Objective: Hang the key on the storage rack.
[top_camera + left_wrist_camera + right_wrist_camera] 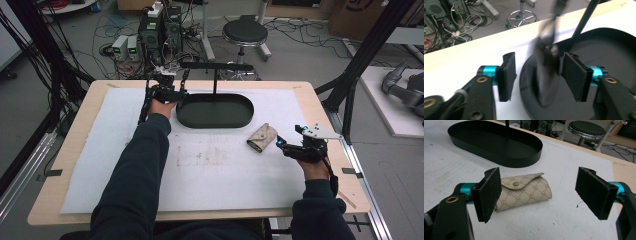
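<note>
Jaws of the left gripper stand apart around a blurred dark object (hanging, untouched); right gripper jaws gape, beige pouch between them, unpressed.

Motion blur smears the dark strap-like object hanging between the left gripper's pads — its outline and make can't be read, nor whether it touches either pad. In the high view that same object is too small to tell apart from the hand and the black oval tray. The tray's stand post runs off the top edge, and the tray's far side is cut off at the right. The beige key pouch's left end hides behind the right gripper's left pad — the monogram print is too small to read.
</note>
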